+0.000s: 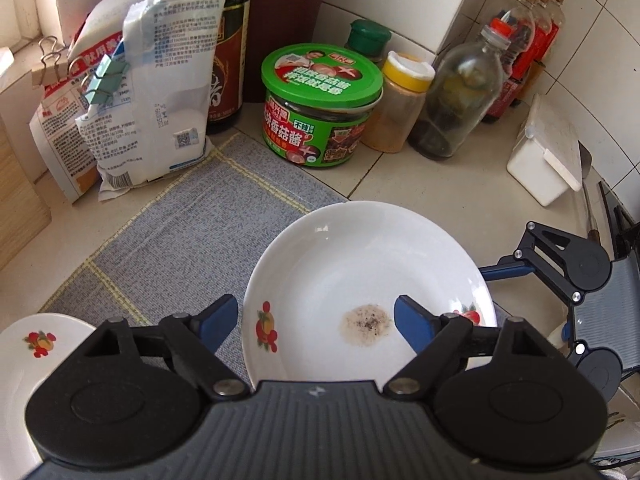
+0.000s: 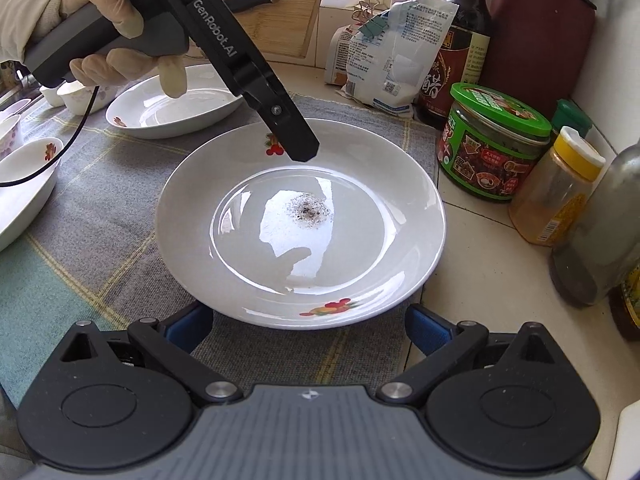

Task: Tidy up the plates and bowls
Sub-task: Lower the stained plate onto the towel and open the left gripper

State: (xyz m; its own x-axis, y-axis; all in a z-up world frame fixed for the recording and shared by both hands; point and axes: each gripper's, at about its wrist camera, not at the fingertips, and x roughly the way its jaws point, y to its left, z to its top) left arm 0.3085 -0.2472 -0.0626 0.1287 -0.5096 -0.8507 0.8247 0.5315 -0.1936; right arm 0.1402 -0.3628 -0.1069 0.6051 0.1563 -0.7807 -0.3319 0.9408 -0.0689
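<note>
Covering the middle of the tiled desk (image 1: 460, 184) is a grey checked mat (image 1: 180, 240), with a white-tiled wall behind; along that wall stand a green-lidded sauce jar (image 1: 320, 108), a yellow-capped spice jar (image 1: 400, 100), a dark vinegar bottle (image 2: 460, 40), clipped white bags (image 1: 148, 92) and a white lidded box (image 1: 548, 152); a white plate (image 2: 300, 220) with fruit motifs and a speckled stain at its centre lies on the mat's right edge, partly over the tiles; a second white plate (image 2: 176, 108) sits beyond it on the mat, and small bowls (image 2: 28, 176) lie at the far left; the left hand-held gripper (image 1: 316, 324), gripped by a gloved hand (image 2: 92, 12), hovers over the stained plate with its blue pads spread wide, holding nothing; the right hand-held gripper (image 2: 308, 328) sits just before the plate's near rim, jaws also wide apart and empty.
</note>
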